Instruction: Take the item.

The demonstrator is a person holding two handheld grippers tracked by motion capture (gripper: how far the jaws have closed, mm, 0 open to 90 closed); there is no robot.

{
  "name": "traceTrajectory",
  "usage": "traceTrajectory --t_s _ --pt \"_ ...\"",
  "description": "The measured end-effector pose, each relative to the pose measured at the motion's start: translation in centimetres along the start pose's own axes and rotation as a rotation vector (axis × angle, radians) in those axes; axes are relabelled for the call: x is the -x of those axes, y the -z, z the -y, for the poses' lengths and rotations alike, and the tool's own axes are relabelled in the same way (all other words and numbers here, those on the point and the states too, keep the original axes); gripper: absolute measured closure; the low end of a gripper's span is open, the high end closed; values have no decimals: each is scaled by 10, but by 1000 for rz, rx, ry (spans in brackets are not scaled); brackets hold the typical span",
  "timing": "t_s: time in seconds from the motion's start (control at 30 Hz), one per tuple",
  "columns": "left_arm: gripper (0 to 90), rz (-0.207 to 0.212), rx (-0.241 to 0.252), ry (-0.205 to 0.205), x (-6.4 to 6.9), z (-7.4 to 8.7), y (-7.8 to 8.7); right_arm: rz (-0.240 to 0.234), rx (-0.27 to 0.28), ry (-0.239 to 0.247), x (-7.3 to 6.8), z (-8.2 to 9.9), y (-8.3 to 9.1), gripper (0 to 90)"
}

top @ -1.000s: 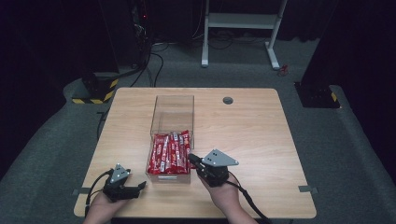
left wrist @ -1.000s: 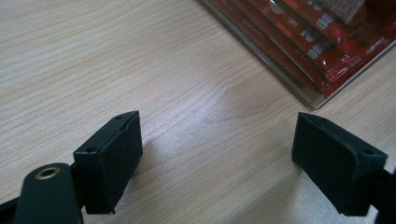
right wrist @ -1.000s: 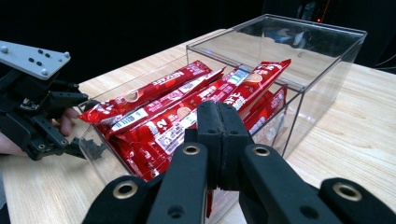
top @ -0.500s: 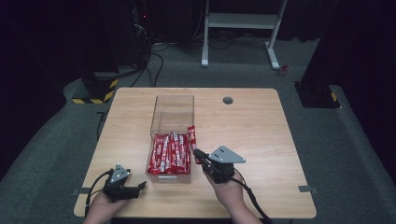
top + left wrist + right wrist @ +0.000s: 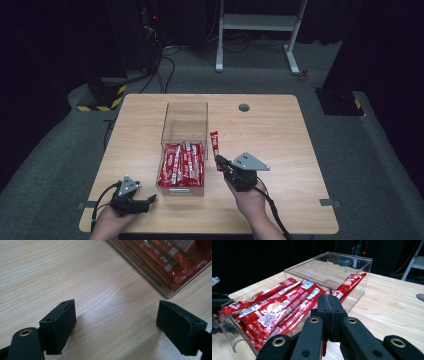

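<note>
Just beside the clear box, my right tongs pinch one red packet, my left tongs spread wide.

My right gripper hides the held sachet's lower end; the box's far side runs off-frame.

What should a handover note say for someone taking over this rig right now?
Right tongs: shut on one red sachet, holding it beside the box's right wall, outside it.
Left tongs: open, with nothing between them, low over the table near the box's front left corner.
Clear box: front half packed with red sachets, back half bare.
Done: one sachet gripped.
Left: judging from this, place it; where is unclear.
</note>
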State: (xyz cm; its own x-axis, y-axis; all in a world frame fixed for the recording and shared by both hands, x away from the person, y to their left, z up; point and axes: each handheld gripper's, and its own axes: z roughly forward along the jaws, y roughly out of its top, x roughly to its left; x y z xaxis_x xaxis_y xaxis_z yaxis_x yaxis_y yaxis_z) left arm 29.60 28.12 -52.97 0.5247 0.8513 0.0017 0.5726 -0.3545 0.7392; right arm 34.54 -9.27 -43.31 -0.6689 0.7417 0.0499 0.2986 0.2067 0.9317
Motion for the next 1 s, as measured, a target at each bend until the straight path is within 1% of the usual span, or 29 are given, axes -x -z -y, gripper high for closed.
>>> traceTrajectory --t_s 0.3,0.5,0.7,0.8,0.83,1.0 --pt "166 0 0 0 0 0 0 21 -14 -9 7 5 -3 900" --pt "166 0 0 2 0 0 0 36 -32 -14 13 10 -8 900" --pt "166 0 0 0 0 0 0 48 -53 -19 15 15 -12 900" --pt "166 0 1 3 0 0 0 50 -70 -27 17 18 -16 900" --pt "166 0 1 2 0 0 0 51 -75 -21 17 19 -17 900" --pt "165 0 1 3 0 0 0 60 -99 -27 20 26 -23 900"
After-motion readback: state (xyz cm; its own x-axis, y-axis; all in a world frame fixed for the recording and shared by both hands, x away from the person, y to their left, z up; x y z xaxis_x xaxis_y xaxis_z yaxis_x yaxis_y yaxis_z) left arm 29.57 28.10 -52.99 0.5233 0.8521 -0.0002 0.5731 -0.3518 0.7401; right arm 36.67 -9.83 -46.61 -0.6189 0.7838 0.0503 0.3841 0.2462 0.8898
